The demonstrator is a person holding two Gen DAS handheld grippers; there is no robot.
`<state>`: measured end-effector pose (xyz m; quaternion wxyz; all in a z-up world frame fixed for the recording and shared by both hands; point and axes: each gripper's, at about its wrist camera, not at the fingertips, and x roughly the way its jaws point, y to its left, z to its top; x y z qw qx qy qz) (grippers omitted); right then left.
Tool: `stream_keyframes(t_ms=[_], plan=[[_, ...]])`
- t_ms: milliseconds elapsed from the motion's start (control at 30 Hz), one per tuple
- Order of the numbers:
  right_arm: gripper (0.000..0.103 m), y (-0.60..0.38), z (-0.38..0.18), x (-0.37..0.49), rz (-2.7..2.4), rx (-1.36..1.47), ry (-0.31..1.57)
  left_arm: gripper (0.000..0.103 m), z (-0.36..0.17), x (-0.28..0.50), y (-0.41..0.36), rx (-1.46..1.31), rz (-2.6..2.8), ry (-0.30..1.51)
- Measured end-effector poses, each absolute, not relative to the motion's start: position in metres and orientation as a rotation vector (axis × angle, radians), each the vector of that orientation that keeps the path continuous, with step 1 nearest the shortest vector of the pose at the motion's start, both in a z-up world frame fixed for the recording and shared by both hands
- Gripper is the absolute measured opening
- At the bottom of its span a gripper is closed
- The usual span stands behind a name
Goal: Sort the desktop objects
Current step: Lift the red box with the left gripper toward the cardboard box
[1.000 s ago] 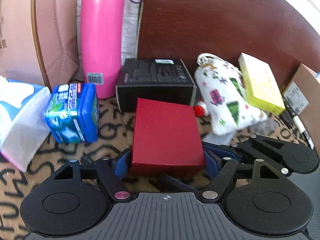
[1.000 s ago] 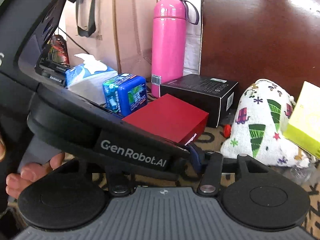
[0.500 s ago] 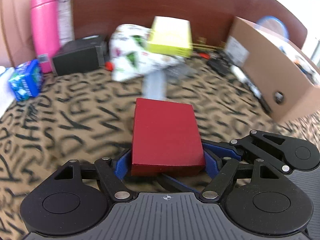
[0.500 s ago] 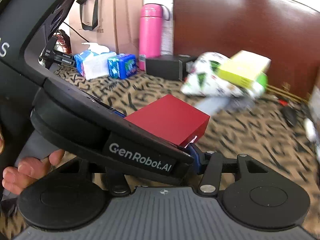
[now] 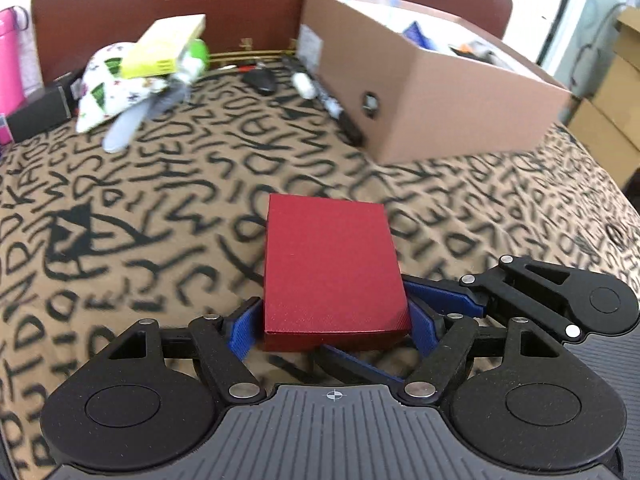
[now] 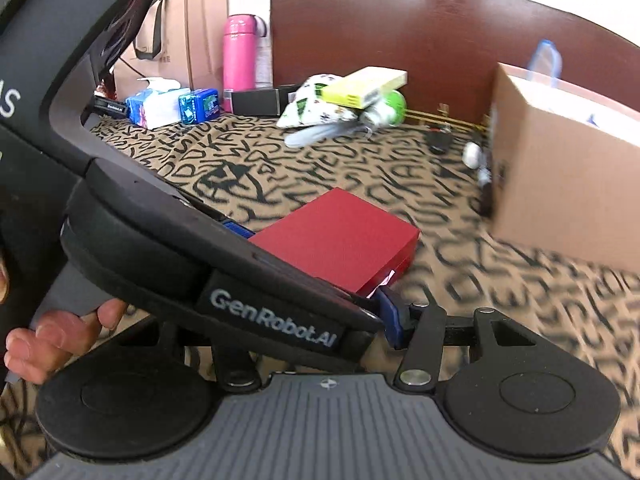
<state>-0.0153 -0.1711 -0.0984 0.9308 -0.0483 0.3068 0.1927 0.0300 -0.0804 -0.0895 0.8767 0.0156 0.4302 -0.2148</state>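
A flat red box (image 5: 332, 264) hangs above the letter-patterned cloth (image 5: 160, 200). My left gripper (image 5: 333, 328) is shut on it, a blue pad pressed to each long side near its close end. The right gripper's blue finger (image 5: 440, 300) comes in from the right against the same end. In the right wrist view the red box (image 6: 340, 236) sits ahead of my right gripper (image 6: 328, 304). One of its blue fingertips (image 6: 386, 304) touches the box's near corner. The left gripper's body hides the other.
An open cardboard box (image 5: 460, 92) with items inside stands at the right, markers (image 5: 328, 100) along its side. At the back lie a printed pouch (image 5: 116, 92) under a yellow box (image 5: 164, 46), a pink bottle (image 6: 239, 56), a black box (image 6: 256, 102) and tissue packs (image 6: 154, 104). A hand (image 6: 52, 340) holds the left gripper.
Both grippers have carried the red box to the right across the cloth, away from the pink bottle and black box. The cardboard box has come into view. The grip looks unchanged.
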Motion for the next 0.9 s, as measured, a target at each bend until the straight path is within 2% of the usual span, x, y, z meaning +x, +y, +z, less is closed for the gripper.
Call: stream_keyframes(t_ms=[33, 67, 167, 267, 333, 400, 567, 600, 900], plan=[[0.059, -0.175, -0.099, -0.02, 0.394, -0.095, 0.621, 0.079, -0.09, 0.027, -0.083, 0.041, -0.455, 0.894], [0.059, -0.178, -0.1, -0.022, 0.399, -0.092, 0.614, 0.086, -0.09, 0.025, -0.086, 0.05, -0.465, 0.893], [0.065, -0.184, -0.101, -0.023, 0.397, -0.089, 0.597, 0.089, -0.087, 0.024, -0.088, 0.073, -0.437, 0.866], [0.066, -0.186, -0.102, -0.024, 0.406, -0.1, 0.58, 0.093, -0.083, 0.028, -0.088, 0.077, -0.413, 0.836], [0.066, -0.185, -0.104, -0.023, 0.418, -0.107, 0.576, 0.093, -0.084, 0.033, -0.09, 0.084, -0.426, 0.854], [0.066, -0.184, -0.105, -0.022, 0.424, -0.102, 0.577, 0.084, -0.088, 0.037, -0.093, 0.092, -0.447, 0.876], [0.066, -0.187, -0.106, -0.017, 0.434, -0.064, 0.588, 0.081, -0.091, 0.038, -0.099, 0.119, -0.44, 0.891], [0.065, -0.187, -0.105, -0.017, 0.433, -0.061, 0.59, 0.074, -0.09, 0.038, -0.101, 0.126, -0.432, 0.892], [0.065, -0.208, -0.073, -0.028, 0.367, -0.096, 0.475, 0.074, -0.048, 0.03, -0.129, 0.155, -0.458, 0.774]])
